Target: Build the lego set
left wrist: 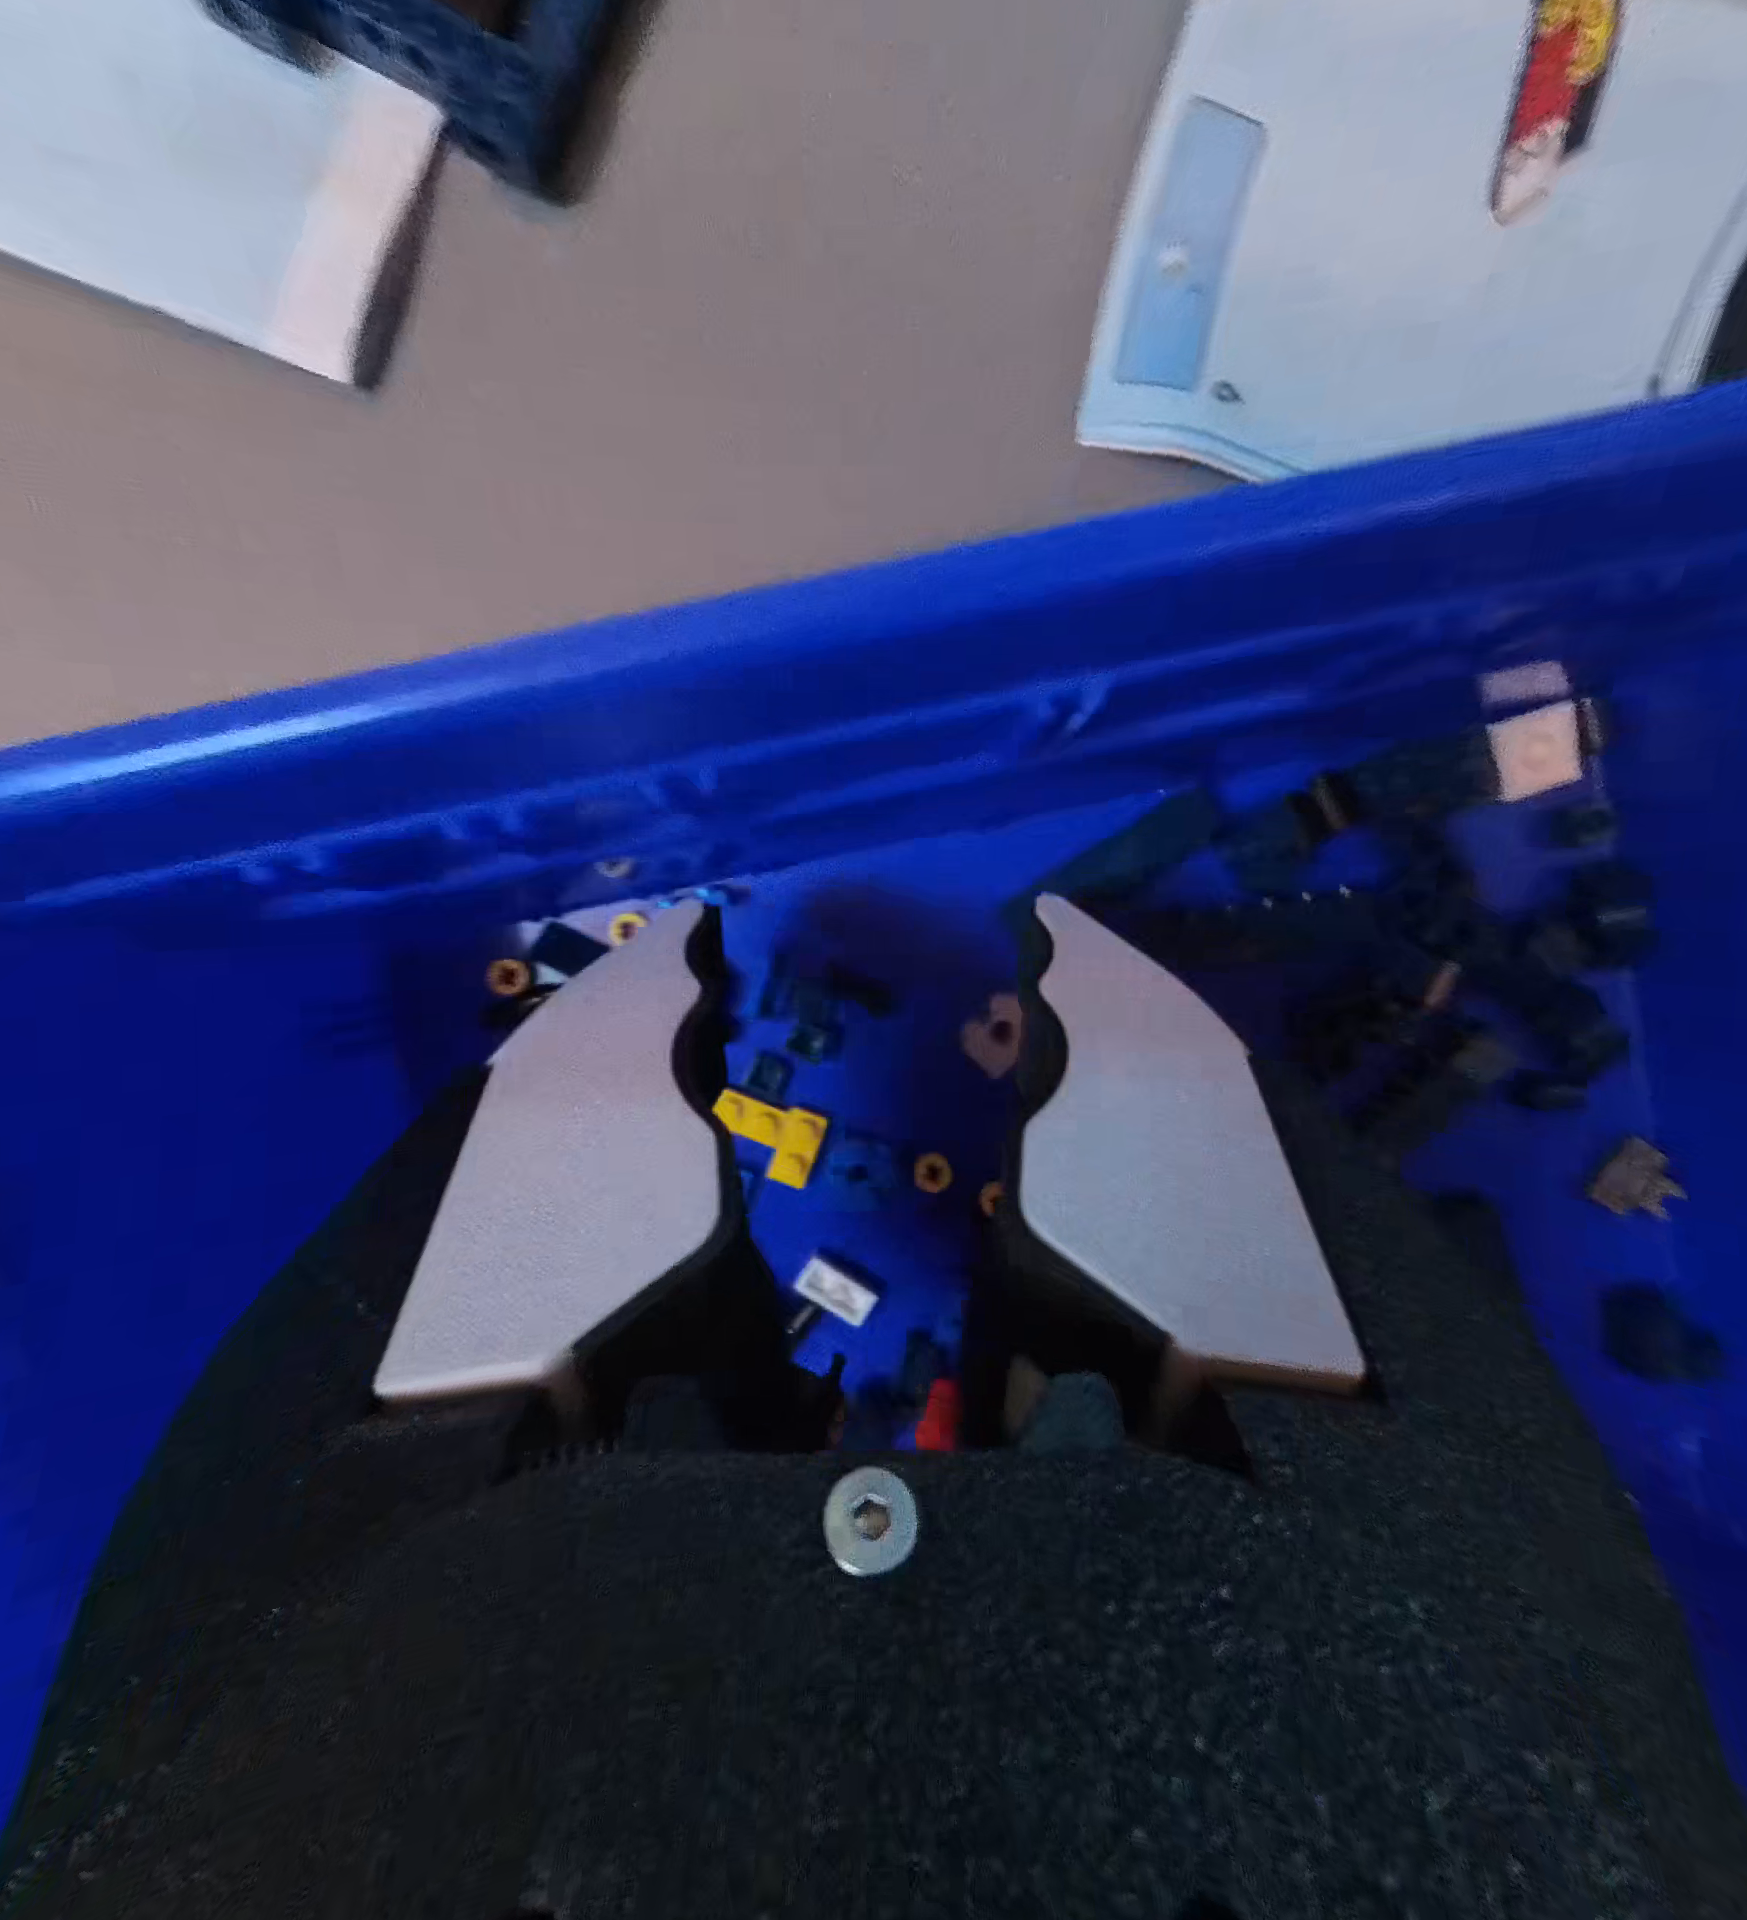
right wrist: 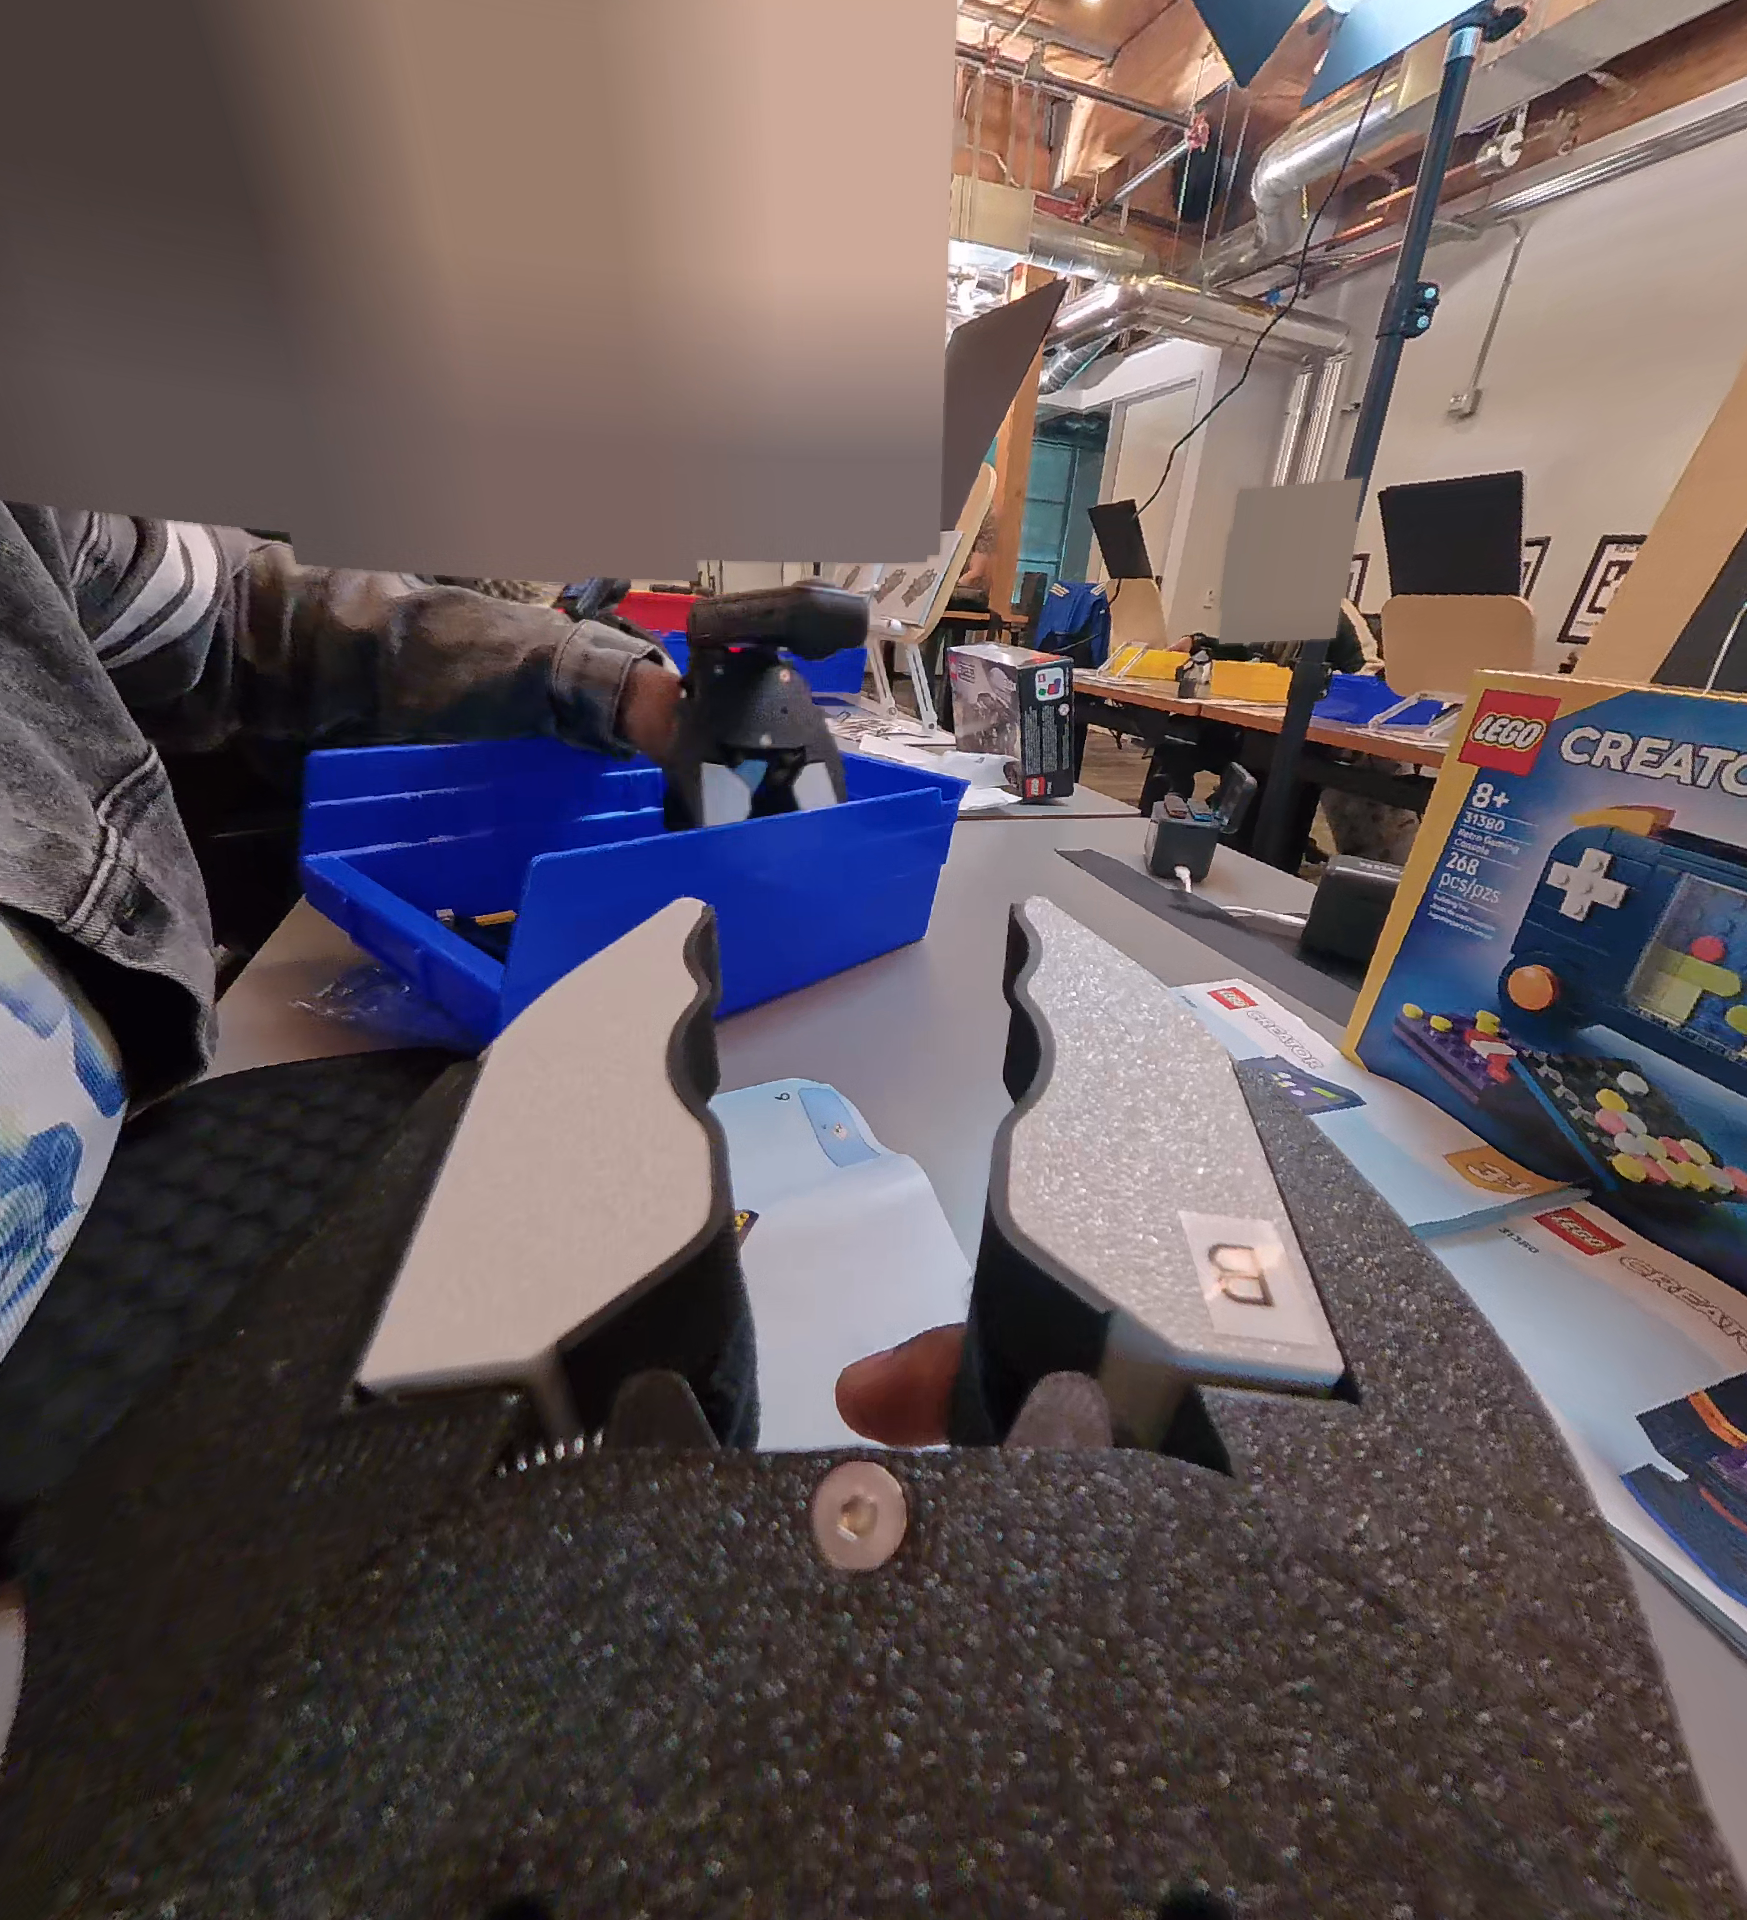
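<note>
My left gripper [left wrist: 871,914] reaches down into a blue plastic bin [left wrist: 848,675]. Its jaws stand apart with nothing pressed between the pads. Below the gap, small bricks lie on the bin floor: a yellow one [left wrist: 775,1132], a small white piece [left wrist: 836,1288], a tan piece [left wrist: 994,1029] and several dark ones [left wrist: 1471,987]. The right wrist view shows this gripper [right wrist: 757,795] inside the bin [right wrist: 744,894], held by a hand in a grey sleeve [right wrist: 381,644]. My right gripper [right wrist: 864,925] is open and empty, hovering over a light-blue instruction page [right wrist: 838,1226] on the grey table.
A toy brick set box [right wrist: 1627,914] stands at the right, with instruction booklets [right wrist: 1679,1351] lying before it. A dark charger block [right wrist: 1186,842] with a cable sits behind. Beyond the bin wall lie a white sheet [left wrist: 152,177] and a booklet [left wrist: 1368,229]. Spacing between my two grippers at the tips: around 30 centimeters.
</note>
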